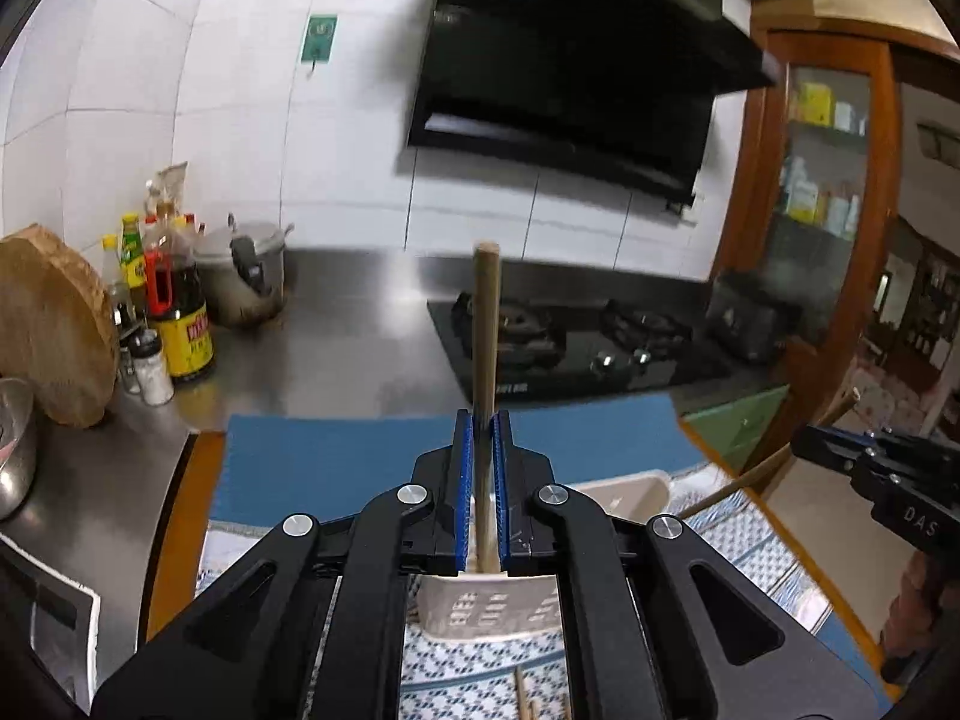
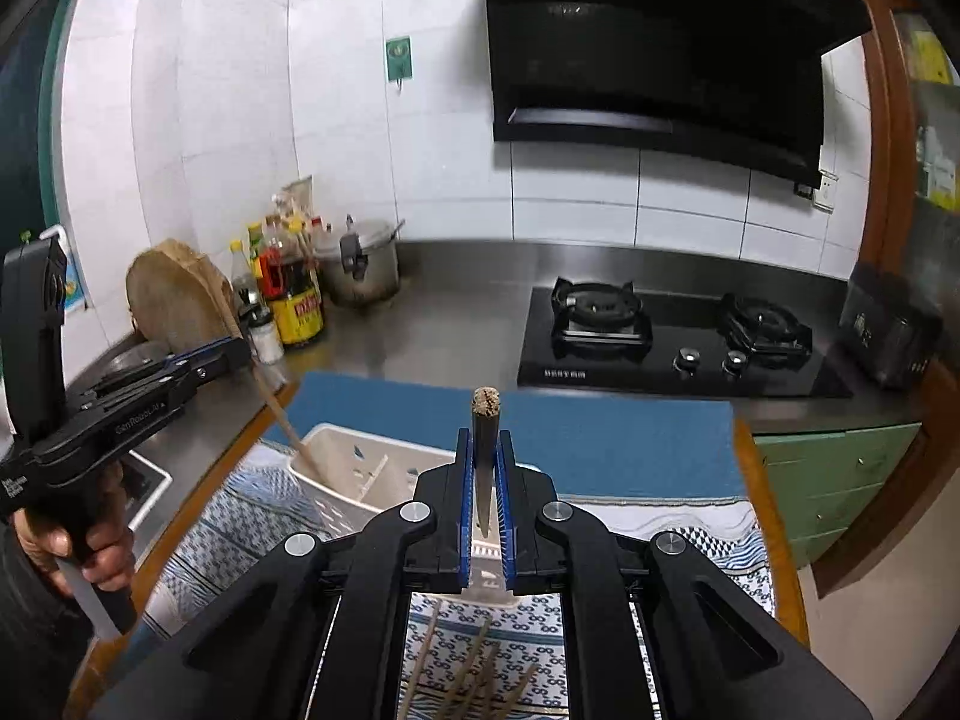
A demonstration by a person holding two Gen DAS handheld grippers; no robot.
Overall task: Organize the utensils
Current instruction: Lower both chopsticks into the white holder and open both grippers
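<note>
Left gripper (image 1: 483, 420): blue ribbed pads clamped on a round wooden chopstick (image 1: 485, 324), upright, lower end over the white slotted plastic basket (image 1: 624, 495). Right gripper (image 2: 485, 438): pads closed on a second chopstick (image 2: 485, 414), frayed tip up. Only the right view shows the hand (image 2: 78, 546) gripping the left tool's handle, and loose chopsticks (image 2: 474, 660) on the patterned cloth (image 2: 252, 516).

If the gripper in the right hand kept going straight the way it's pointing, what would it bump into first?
Probably the white slotted basket. The right gripper, shut on a chopstick, points forward and downward, and the basket sits just beneath and ahead of its tips. Beyond it lies the blue mat. Depth is hard to judge here.
</note>
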